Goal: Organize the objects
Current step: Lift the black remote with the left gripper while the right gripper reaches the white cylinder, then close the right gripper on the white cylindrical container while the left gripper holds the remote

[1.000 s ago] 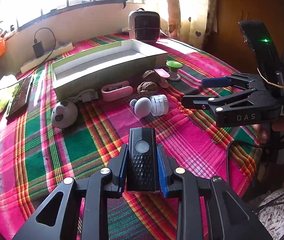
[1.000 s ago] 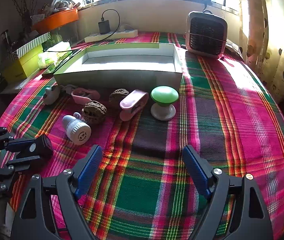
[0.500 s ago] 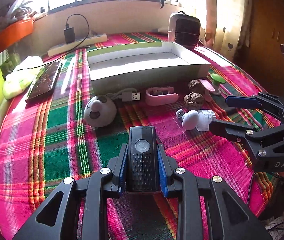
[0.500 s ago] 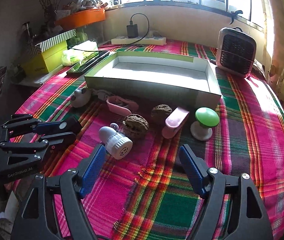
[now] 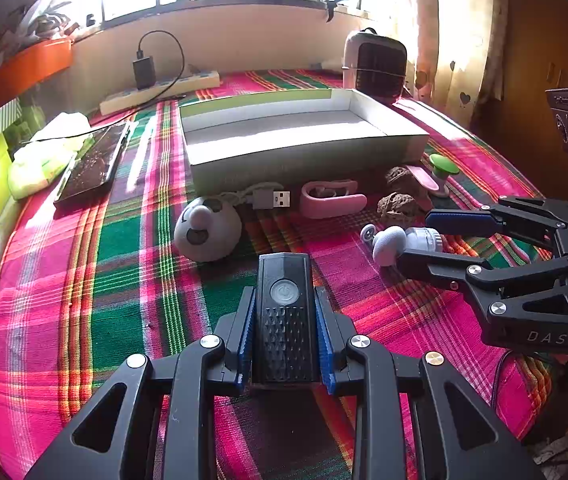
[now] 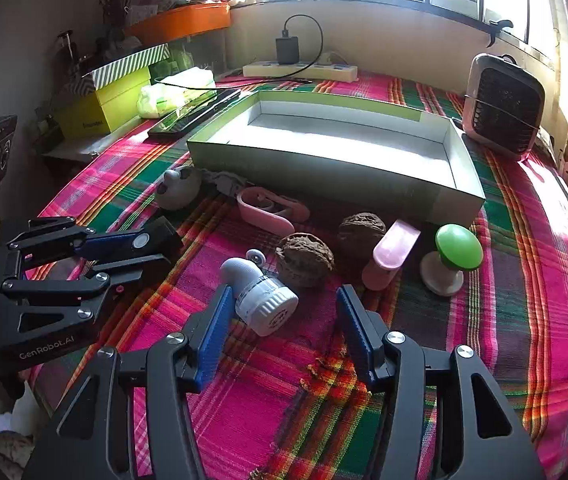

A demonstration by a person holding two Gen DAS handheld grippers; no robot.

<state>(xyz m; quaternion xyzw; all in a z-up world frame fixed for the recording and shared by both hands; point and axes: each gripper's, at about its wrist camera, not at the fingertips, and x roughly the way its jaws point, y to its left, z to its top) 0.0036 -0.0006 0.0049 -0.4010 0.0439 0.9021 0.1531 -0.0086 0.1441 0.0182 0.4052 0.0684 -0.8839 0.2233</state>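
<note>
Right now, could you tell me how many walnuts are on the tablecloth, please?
2. One walnut lies just beyond the white lint-remover-like gadget; the other walnut sits behind it, beside the pink clip, in front of the open box. None seem hidden.

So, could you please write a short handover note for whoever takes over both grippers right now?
Left gripper: shut on the black bike light, held above the cloth.
Right gripper: jaws closing around the small white device; pads not yet pressing on it.
Open box: empty, so nothing is sorted yet.
In front of the box, on the cloth: panda gadget, pink clip, two walnuts, pink scoop, green mushroom knob.
Left: probably box the light, grip the device, then the rest.
</note>
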